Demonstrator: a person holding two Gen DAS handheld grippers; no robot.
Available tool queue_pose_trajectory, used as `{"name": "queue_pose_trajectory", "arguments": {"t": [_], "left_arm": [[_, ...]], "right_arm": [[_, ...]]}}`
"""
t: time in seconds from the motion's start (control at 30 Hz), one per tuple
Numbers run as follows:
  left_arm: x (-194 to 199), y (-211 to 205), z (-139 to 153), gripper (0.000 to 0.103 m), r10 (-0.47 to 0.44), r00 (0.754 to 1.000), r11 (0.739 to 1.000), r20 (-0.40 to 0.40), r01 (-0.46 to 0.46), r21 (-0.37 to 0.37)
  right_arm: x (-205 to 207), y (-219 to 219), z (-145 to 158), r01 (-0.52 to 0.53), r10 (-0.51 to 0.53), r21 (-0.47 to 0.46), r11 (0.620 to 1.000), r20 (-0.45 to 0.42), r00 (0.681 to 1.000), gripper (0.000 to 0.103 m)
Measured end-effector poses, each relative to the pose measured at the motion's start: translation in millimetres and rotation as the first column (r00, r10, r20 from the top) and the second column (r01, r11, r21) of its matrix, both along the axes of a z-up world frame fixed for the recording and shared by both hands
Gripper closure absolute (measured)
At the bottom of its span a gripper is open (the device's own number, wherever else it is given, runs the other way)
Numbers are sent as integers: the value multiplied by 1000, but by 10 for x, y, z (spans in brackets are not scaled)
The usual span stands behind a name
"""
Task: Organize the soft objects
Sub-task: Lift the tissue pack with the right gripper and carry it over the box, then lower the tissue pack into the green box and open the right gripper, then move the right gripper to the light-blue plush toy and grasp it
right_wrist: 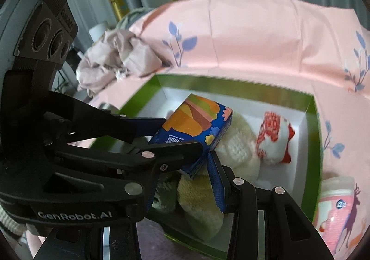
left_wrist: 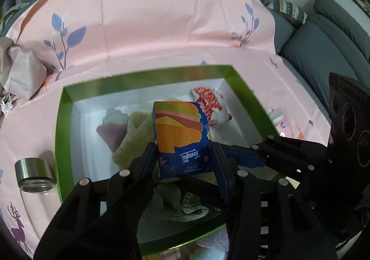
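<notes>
Two grippers, left [left_wrist: 185, 156] and right [right_wrist: 185, 156], clamp one tissue pack [left_wrist: 180, 135] together, above the green box [left_wrist: 69, 98]; its long axis points away from both, toward the box's far wall.

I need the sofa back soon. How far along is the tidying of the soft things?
Done: plush toy, ice-cream plush and beige towel lie in the green box. In hand: both tongs hold the tissue pack over it. Left: crumpled cloth outside.
</notes>
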State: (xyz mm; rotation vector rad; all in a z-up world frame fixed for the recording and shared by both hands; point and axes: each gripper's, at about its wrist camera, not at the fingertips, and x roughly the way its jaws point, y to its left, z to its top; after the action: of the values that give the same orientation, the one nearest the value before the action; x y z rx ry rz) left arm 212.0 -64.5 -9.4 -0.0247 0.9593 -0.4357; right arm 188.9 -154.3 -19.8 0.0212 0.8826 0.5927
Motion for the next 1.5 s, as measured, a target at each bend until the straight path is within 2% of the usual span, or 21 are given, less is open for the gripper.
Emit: {"name": "queue_pose_trajectory", "arguments": {"t": [0.23, 0.33, 0.57, 0.77, 0.97, 1.2, 1.5], "left_arm": [[48, 20, -114, 56, 9, 1000, 1000, -28, -9, 14], [44, 56, -123, 52, 22, 999, 1000, -42, -22, -4], [-93, 99, -53, 22, 67, 998, 995, 4, -67, 70], [-278, 205, 94, 2, 113, 990, 984, 80, -123, 128], [-559, 291, 278, 1, 143, 976, 973, 163, -169, 160], [-968, 331, 454, 1, 168, 957, 963, 235, -211, 170], [-1512, 430, 355, 1, 238, 946, 945, 221, -278, 171]], "right_arm": [[50, 51, -105, -9, 8, -35, 999, -30, 1000, 60], [44, 49, -102, -9, 8, -42, 999, -30, 1000, 60], [-68, 6, -41, 10, -11, -59, 998, -10, 1000, 60], [-234, -140, 103, 77, -74, -86, 993, 30, 997, 41], [-479, -323, 299, 147, -141, -74, 986, 85, 986, 31], [-909, -482, 524, 169, -168, 3, 986, 122, 978, 29], [-1371, -441, 495, 153, -146, -44, 987, 127, 981, 28]]}}
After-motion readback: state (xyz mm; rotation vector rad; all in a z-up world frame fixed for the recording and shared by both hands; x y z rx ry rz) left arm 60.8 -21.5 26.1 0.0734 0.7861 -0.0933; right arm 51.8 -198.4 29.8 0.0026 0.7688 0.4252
